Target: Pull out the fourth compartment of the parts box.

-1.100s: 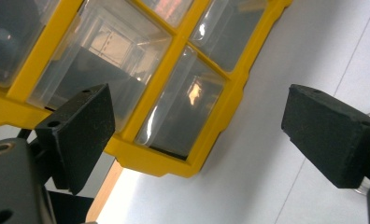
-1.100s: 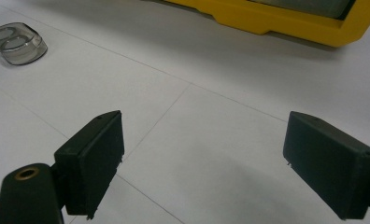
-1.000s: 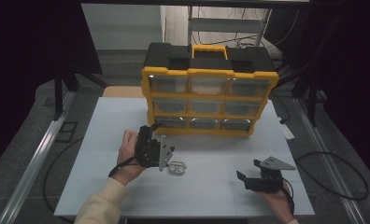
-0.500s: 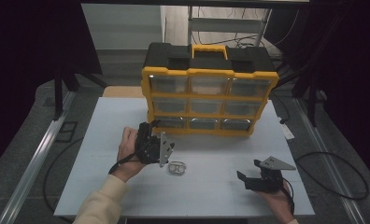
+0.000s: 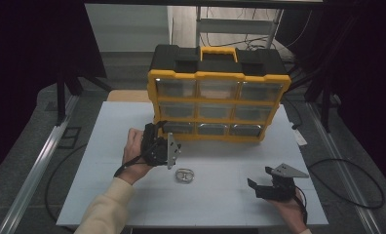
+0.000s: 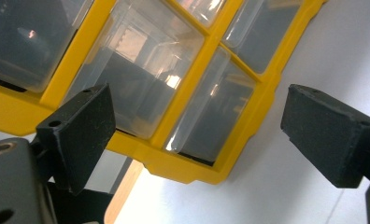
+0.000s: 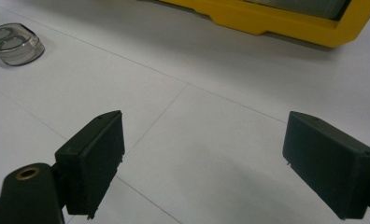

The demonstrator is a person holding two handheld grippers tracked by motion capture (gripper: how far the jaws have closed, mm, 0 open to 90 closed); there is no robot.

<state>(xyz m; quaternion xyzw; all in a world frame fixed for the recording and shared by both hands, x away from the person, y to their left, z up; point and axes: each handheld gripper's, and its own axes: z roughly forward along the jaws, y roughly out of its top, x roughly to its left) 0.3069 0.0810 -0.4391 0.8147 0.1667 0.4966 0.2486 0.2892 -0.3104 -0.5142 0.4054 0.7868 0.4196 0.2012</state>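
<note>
Facing you across the white table (image 5: 108,195) stands the yellow-framed organizer (image 5: 219,105), a three-by-three bank of clear drawers under a black lid with a yellow handle; its front is upright and its long axis runs left to right. Your left gripper (image 5: 163,141) is held at the cabinet's lower left corner, rolled onto its side, just beside the frame and aimed at the bottom-left drawer (image 5: 179,127). In the left gripper view its two black jaws stand wide apart with nothing between them, and that drawer (image 6: 206,112) lies straight ahead between them, close but not touched, with the yellow frame tilted across the picture because the hand is turned. The drawer's front is wider than it is tall, so the jaws would, by this reading, need to close across its lip or pull tab, which cannot be made out here. Your right gripper (image 5: 260,181) rests low at the near right of the table, well apart from the cabinet; its jaws too are spread and empty in the right gripper view, pointing over bare tabletop. Smallest, a clear round container (image 5: 184,175) lies on the table between your two hands, nearer the left one, just below and to the right of it; the right gripper view shows it far off at upper left (image 7: 15,44).
</note>
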